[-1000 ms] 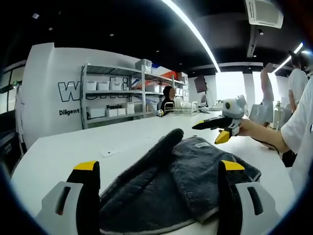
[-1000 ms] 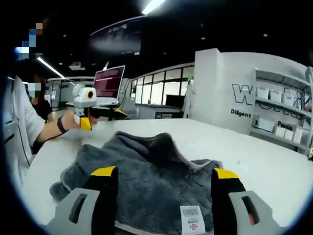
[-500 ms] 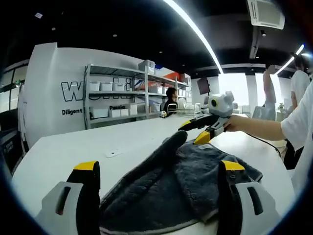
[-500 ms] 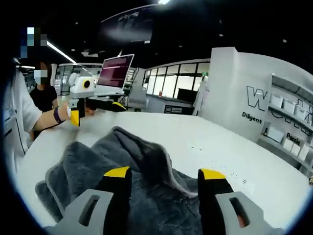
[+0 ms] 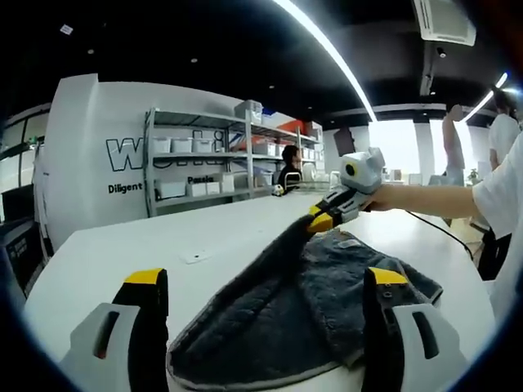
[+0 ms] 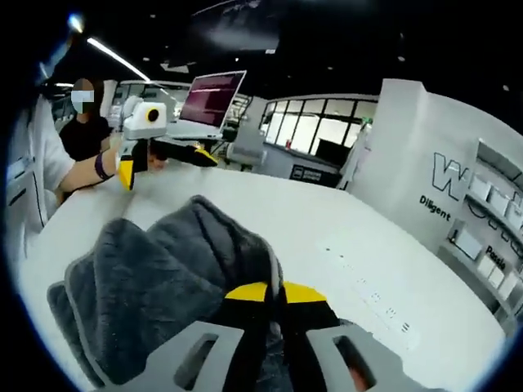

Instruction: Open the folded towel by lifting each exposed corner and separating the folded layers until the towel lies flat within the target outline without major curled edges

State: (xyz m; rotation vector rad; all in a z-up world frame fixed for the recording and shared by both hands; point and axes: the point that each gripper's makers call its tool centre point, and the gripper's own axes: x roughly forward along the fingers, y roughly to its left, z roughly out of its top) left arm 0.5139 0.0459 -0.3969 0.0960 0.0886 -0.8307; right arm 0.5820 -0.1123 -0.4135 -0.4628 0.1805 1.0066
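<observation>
Left gripper view: a grey metal shelving unit (image 5: 208, 163) stands against the white wall (image 5: 90, 155) beyond the table; its shelves carry rows of white bins (image 5: 181, 145), whose contents cannot be made out. In the right gripper view the same kind of shelf (image 6: 490, 212) appears at the far right edge.

The dark grey towel (image 5: 302, 302) lies bunched on the white table (image 5: 106, 261), one fold pulled up into a ridge, with a pale hem along its near edge.

Left gripper (image 5: 265, 286): its two yellow-tipped jaws stand wide apart, framing the near edge of the towel, and grip nothing. In the right gripper view this tool (image 6: 167, 155) is held above the table beyond the towel, with the person's hand (image 6: 114, 163) around its handle.

Right gripper (image 6: 274, 292): its jaws are pressed together on a raised fold of the towel (image 6: 163, 278), the yellow tips nearly meeting. In the left gripper view the same tool (image 5: 327, 219) pinches the peak of the ridge, reached in from the right by a bare forearm (image 5: 425, 196).
</observation>
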